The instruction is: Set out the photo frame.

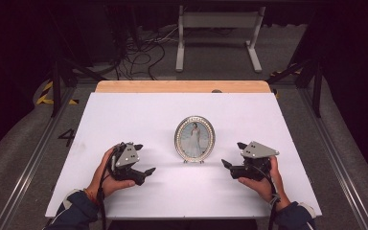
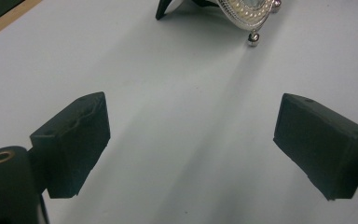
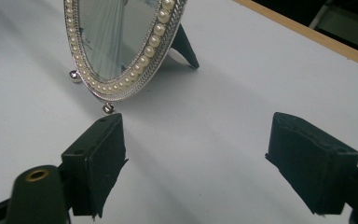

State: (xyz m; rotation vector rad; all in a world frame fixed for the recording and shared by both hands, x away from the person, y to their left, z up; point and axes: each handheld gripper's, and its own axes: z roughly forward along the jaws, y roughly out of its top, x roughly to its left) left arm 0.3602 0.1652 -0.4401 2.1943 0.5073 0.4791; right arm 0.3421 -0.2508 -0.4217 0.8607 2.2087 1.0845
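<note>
An oval silver picture frame (image 1: pixel 194 138) with a pearl-studded rim stands upright in the middle of the white table top (image 1: pixel 124 110), propped on a black back leg. It holds a picture of a figure in a pale dress. My left gripper (image 1: pixel 143 160) rests to the frame's left, open, with nothing between its jaws; the left gripper view catches the frame's lower edge (image 2: pixel 247 14) ahead. My right gripper (image 1: pixel 233 155) sits to the frame's right, open and empty; its view looks at the frame (image 3: pixel 121 46) from the side, just beyond the left jaw.
A wooden strip (image 1: pixel 182 86) runs along the table's far edge. Beyond it on the floor stand a white metal stand (image 1: pixel 218 33) and a tangle of cables (image 1: pixel 139 55). Dark frame legs (image 1: pixel 57 81) flank the table.
</note>
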